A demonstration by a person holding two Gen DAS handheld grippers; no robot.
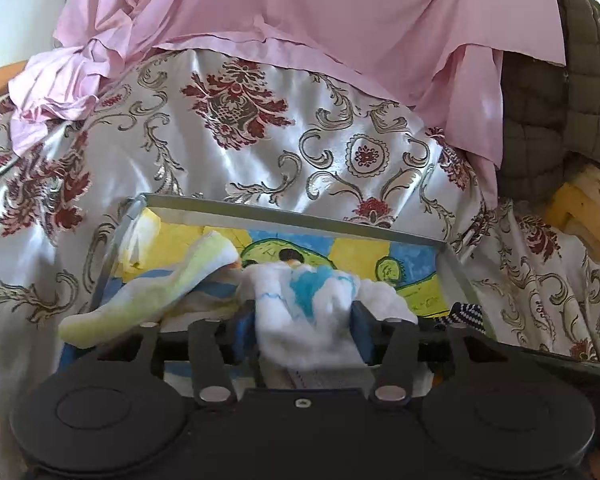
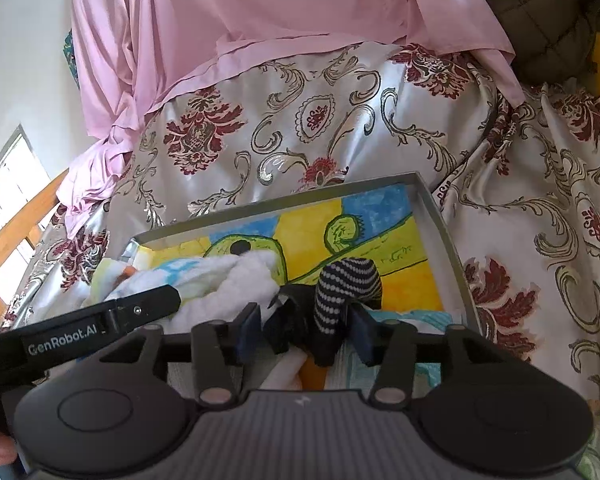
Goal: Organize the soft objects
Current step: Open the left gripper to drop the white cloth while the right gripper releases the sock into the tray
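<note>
A grey tray (image 1: 284, 216) lined with a bright drawing rests on the bed. My left gripper (image 1: 304, 320) is open over its near end, and a white sock with blue patches (image 1: 308, 296) lies loosely between the pads. A pale yellow-green sock (image 1: 152, 296) drapes over the tray's left side. My right gripper (image 2: 306, 320) is open too, with a black-and-white striped sock (image 2: 340, 288) standing bunched between its pads and a small gap on the left. In the right wrist view the white sock (image 2: 228, 280) sits left of it, and the tray's rim (image 2: 440, 232) runs along the right.
The tray sits on a shiny cream bedcover with dark red flowers (image 1: 260, 140). A pink sheet (image 1: 300, 8) hangs behind it. At the right are a brown quilted blanket (image 1: 560, 100) and a wooden frame (image 1: 588, 208). A window (image 2: 8, 200) is at the left.
</note>
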